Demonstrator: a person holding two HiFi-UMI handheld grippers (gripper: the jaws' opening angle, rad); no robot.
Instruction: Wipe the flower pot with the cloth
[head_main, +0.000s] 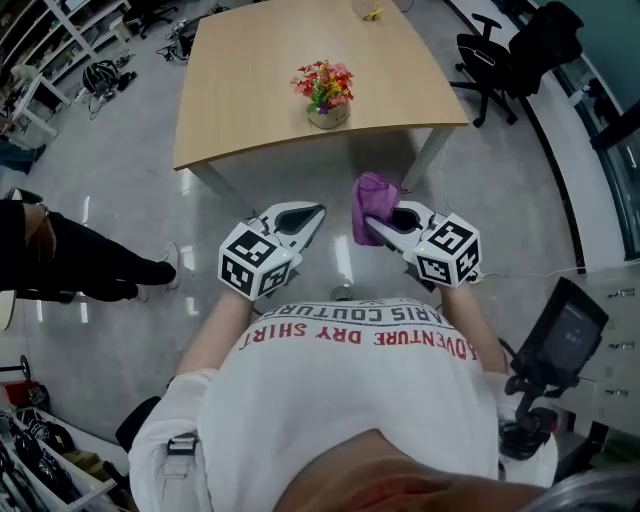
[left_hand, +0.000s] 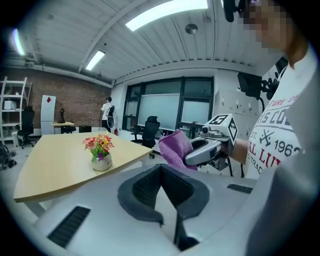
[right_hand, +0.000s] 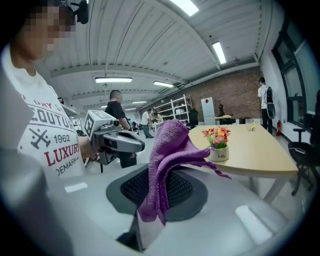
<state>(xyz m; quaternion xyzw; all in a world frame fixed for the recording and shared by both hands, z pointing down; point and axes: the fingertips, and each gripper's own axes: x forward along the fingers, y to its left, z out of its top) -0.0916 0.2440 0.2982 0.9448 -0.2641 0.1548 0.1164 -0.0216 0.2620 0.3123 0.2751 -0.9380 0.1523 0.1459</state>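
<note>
Head view shows both of your grippers from above, held side by side over the shiny grey floor (head_main: 120, 200), not yet as far as the table (head_main: 250, 90). Only the gripper views show the room higher up: long ceiling lights (left_hand: 165, 12), a brick wall (right_hand: 235, 95) and dark windows (left_hand: 160, 107).

Your left gripper (left_hand: 161, 172) has its jaws pressed together with nothing in them. Your right gripper (head_main: 378, 228) has its jaws pinched on the purple cloth (right_hand: 170, 145), which stands up from the tips and flops over.

The flower pot (head_main: 328, 115) sits upright on the pale wooden table, near the edge closest to you. It is well apart from both grippers and the cloth.

A black office chair (head_main: 490, 60) stands beside the table, and a person in dark clothes (head_main: 70, 260) is at your left.
</note>
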